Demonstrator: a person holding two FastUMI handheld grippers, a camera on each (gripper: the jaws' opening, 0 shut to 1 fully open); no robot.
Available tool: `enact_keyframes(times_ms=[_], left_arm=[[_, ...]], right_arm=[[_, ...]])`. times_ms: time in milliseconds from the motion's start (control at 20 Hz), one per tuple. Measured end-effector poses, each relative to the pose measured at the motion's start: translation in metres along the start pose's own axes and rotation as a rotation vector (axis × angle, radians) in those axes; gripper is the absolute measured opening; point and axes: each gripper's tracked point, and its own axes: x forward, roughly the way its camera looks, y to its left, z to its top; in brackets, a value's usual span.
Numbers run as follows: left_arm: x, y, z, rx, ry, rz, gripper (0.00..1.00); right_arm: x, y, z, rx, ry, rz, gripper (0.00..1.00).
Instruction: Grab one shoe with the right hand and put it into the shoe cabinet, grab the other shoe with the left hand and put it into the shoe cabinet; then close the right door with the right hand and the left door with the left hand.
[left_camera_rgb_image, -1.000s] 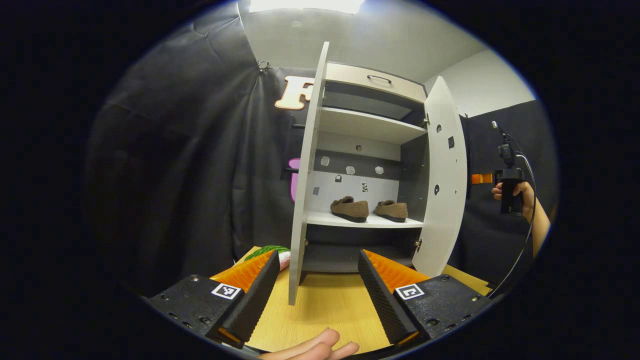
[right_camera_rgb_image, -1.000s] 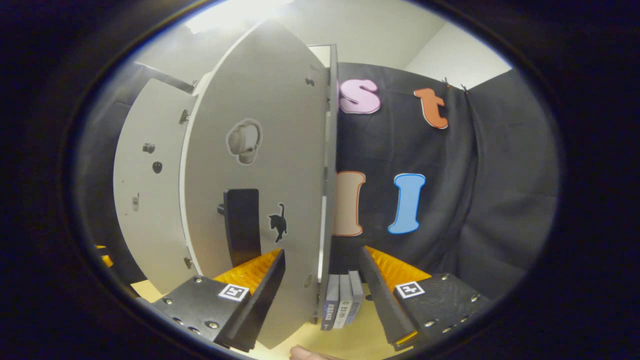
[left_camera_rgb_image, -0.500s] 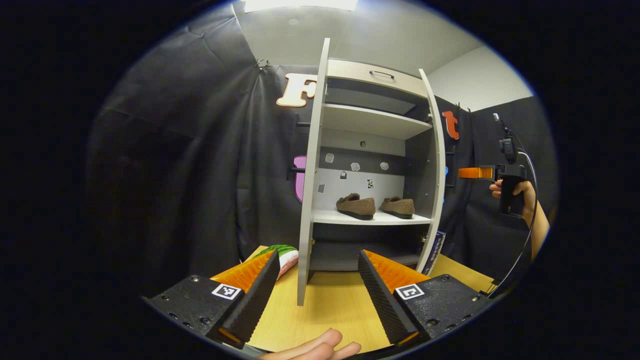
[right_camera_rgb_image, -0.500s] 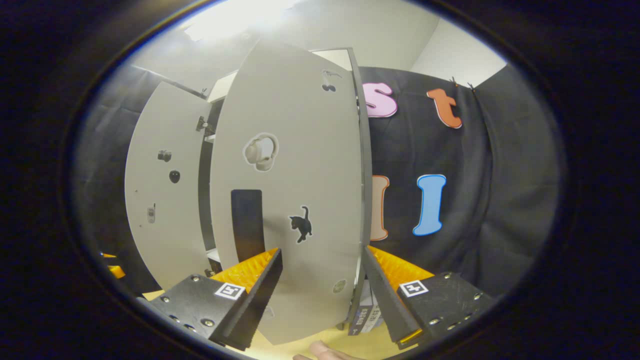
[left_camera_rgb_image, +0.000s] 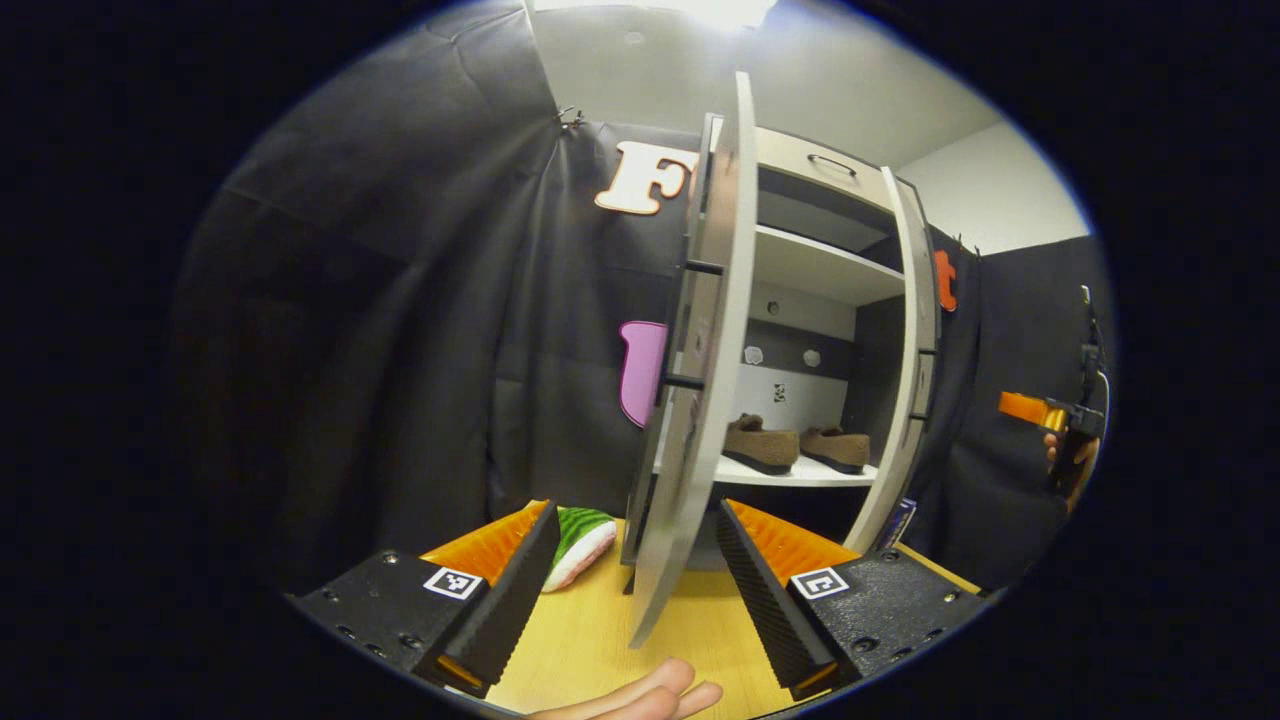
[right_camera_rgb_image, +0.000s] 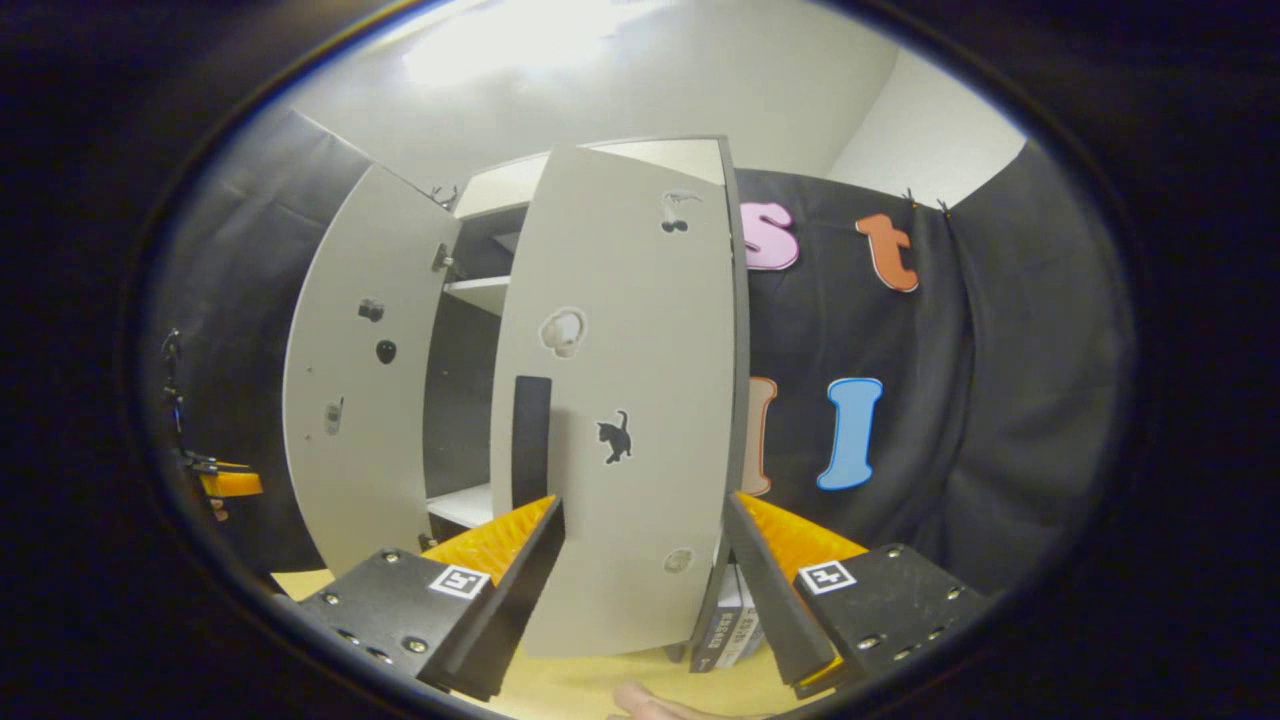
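Two shoes (left_camera_rgb_image: 790, 447) rest on the cabinet's middle shelf (left_camera_rgb_image: 800, 472). Both grippers (left_camera_rgb_image: 630, 560) (right_camera_rgb_image: 640, 560) gape, holding nothing. Left door (left_camera_rgb_image: 715, 360) stands ajar at twelve o'clock: a rigid, light panel, probably swinging freely; push its outer face near the free edge.

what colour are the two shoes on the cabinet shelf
Brown, with a fuzzy suede-like look and dark soles. The two shoes show best in the left gripper view.

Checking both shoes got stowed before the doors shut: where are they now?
In the left gripper view, both shoes sit side by side on the cabinet's middle shelf, seen between the two partly open doors.
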Motion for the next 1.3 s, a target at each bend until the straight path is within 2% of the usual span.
enact_keyframes(times_ms=[50, 250, 300, 450, 500, 550, 600, 700, 750, 800, 850, 900, 1050, 1150, 1200, 1250, 1300], left_arm=[[0.005, 0.010, 0.005, -0.002, -0.007, 0.019, 0.96], [0.025, 0.064, 0.039, 0.085, -0.057, 0.143, 0.96], [0.029, 0.074, 0.047, 0.108, -0.060, 0.161, 0.96], [0.043, 0.087, 0.066, 0.170, -0.038, 0.149, 0.93], [0.048, 0.095, 0.076, 0.186, -0.049, 0.160, 0.96], [0.054, 0.105, 0.085, 0.190, -0.051, 0.177, 0.96], [0.060, 0.114, 0.095, 0.174, -0.049, 0.185, 0.93], [0.076, 0.112, 0.105, 0.132, -0.058, 0.142, 0.96], [0.083, 0.107, 0.108, 0.129, -0.071, 0.102, 0.94], [0.088, 0.100, 0.111, 0.144, -0.090, 0.065, 0.94], [0.094, 0.098, 0.111, 0.155, -0.090, 0.049, 0.96], [0.100, 0.097, 0.108, 0.148, -0.084, 0.038, 0.93], [0.113, 0.065, 0.092, 0.110, -0.029, -0.036, 0.94], [0.118, 0.044, 0.095, 0.124, -0.024, -0.075, 0.94], [0.118, 0.036, 0.096, 0.131, -0.018, -0.092, 0.94], [0.118, 0.031, 0.099, 0.148, -0.018, -0.077, 0.96], [0.119, 0.029, 0.105, 0.170, -0.036, -0.065, 0.89]], right_arm=[[-0.004, 0.003, -0.001, 0.007, -0.003, 0.007, 0.96], [-0.025, -0.002, 0.000, 0.008, -0.027, -0.040, 0.94], [-0.028, 0.002, -0.001, 0.026, -0.028, -0.034, 0.97], [-0.038, 0.007, 0.000, 0.055, -0.026, -0.026, 0.96], [-0.040, 0.009, 0.000, 0.049, -0.025, -0.020, 0.96], [-0.043, 0.011, -0.001, 0.042, -0.025, -0.012, 0.94], [-0.046, 0.011, -0.002, 0.034, -0.031, -0.009, 0.96], [-0.049, 0.011, -0.005, 0.033, -0.036, -0.005, 0.96], [-0.051, 0.010, -0.006, 0.036, -0.034, -0.004, 0.94], [-0.049, 0.007, -0.009, 0.042, -0.030, -0.009, 0.96], [-0.049, 0.003, -0.010, 0.049, -0.027, -0.014, 0.94], [-0.049, 0.002, -0.011, 0.055, -0.026, -0.018, 0.96], [-0.051, -0.006, -0.013, 0.066, -0.031, -0.016, 0.97], [-0.054, -0.010, -0.014, 0.072, -0.040, -0.018, 0.96], [-0.055, -0.011, -0.014, 0.073, -0.041, -0.017, 0.96], [-0.058, -0.011, -0.014, 0.076, -0.041, -0.017, 0.94], [-0.059, -0.010, -0.014, 0.079, -0.043, -0.013, 0.96]])
